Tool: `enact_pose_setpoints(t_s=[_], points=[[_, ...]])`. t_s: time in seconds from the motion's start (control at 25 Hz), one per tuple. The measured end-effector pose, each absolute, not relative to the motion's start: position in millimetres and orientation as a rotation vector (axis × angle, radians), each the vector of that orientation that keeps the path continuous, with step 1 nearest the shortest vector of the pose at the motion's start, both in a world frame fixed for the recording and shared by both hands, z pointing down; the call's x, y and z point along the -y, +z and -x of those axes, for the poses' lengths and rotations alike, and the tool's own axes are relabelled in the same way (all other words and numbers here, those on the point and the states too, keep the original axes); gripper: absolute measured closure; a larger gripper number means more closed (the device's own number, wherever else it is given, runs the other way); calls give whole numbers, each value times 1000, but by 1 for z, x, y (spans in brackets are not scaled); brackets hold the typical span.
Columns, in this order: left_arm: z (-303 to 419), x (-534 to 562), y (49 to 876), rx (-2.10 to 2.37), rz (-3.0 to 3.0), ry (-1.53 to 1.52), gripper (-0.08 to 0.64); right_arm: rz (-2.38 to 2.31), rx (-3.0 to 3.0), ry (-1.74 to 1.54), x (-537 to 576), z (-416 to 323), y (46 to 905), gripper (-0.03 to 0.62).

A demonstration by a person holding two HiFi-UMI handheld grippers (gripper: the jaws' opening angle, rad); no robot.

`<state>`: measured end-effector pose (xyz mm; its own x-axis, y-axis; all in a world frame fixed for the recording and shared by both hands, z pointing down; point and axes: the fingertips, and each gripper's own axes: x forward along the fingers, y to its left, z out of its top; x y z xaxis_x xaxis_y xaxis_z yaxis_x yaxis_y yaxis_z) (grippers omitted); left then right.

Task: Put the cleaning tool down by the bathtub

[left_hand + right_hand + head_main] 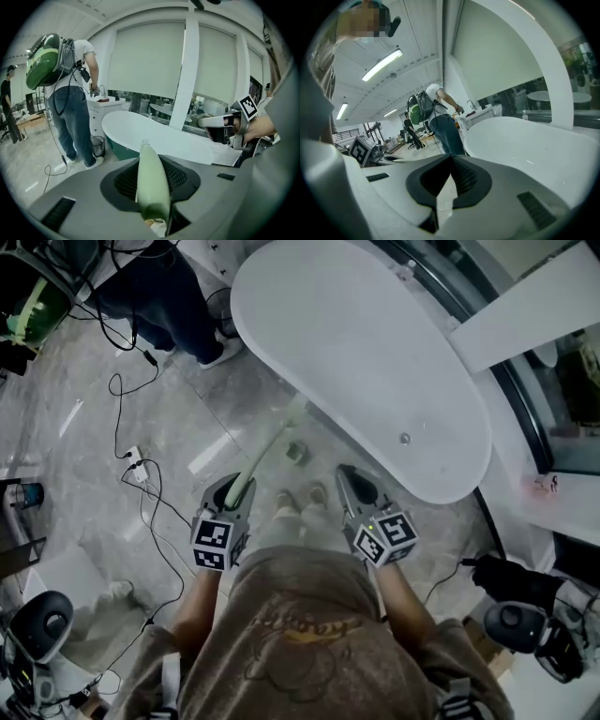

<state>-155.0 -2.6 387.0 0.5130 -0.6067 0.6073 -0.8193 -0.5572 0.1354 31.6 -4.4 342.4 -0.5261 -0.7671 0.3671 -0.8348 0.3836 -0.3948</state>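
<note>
The wearer's shirt point(300, 634) is filling the near edge. Just beyond, the left gripper point(238, 482) is clenching the cleaning tool point(259, 459) (pale green handle, over the floor), which is pointing toward the bathtub point(356, 352). To its right, the right gripper point(348, 472) is hanging pinched together, empty.

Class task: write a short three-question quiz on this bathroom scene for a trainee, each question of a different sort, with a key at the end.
1. True or false: the left gripper is shut on the green handle of the cleaning tool.
2. What is between the jaws of the right gripper? A nothing; B a sponge; C a cable.
3. Fill in: the person standing near the bathtub wears a green ___ on the back.

Key: 1 true; 2 A; 3 backpack.
</note>
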Motion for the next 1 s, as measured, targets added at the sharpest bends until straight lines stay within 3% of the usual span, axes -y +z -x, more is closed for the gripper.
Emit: enact_pose_setpoints(t_s=[1.0], points=[[148, 44, 541, 1155, -2220, 815, 440, -1340, 2457, 932, 51, -26, 476, 591]])
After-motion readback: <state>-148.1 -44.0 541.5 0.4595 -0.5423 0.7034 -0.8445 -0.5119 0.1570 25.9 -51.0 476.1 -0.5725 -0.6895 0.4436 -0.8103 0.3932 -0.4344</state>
